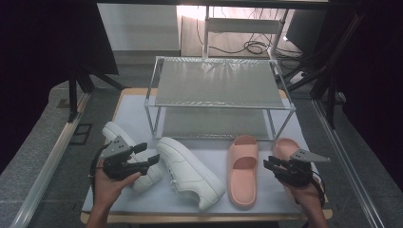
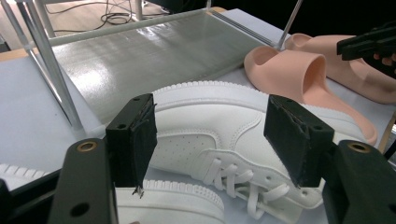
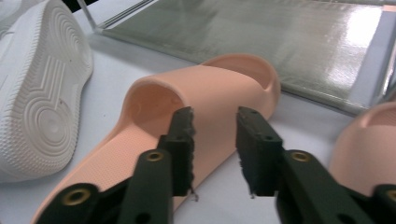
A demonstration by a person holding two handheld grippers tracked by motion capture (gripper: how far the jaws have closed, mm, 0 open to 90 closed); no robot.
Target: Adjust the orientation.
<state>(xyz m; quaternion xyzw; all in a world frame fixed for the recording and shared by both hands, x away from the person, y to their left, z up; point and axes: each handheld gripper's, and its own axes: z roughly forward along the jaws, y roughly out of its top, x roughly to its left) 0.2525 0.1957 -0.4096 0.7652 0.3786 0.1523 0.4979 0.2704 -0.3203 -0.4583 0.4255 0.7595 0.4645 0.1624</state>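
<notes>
Two pairs of footwear lie on the counter (image 1: pixel 142 102) in front of an empty two-tier rack (image 1: pixel 221 83), and the work in hand looks like putting them onto its shelves. This moment reads as the approach, before any grasp.

The left hand-held gripper (image 1: pixel 148 156) hovers over the white sneakers, its jaws spread wide and holding nothing. In the left gripper view the nearer sneaker (image 2: pixel 219 135) lies on its side just beyond the pads (image 2: pixel 137 140), its laces toward the camera, framed between them but not touched. The other sneaker (image 1: pixel 116 135) lies behind the left hand, partly covered by it.

The right hand-held gripper (image 1: pixel 271 165) sits between the two pink slides, its jaws parted by a narrow gap and gripping nothing. In the right gripper view the left slide (image 3: pixel 205 107) lies just ahead, its strap arching directly past the fingertips (image 3: pixel 184 135); the right slide (image 1: pixel 285 147) is mostly under the hand in the high view.

Next, I would judge, each gripper must close the remaining distance and take hold: the left on the sneaker's side wall or collar, the right across the slide's strap. The right jaws may need to open further to span the strap, though its thickness is hard to gauge from this angle. Then comes a lift clear of the counter and up to a shelf.
</notes>
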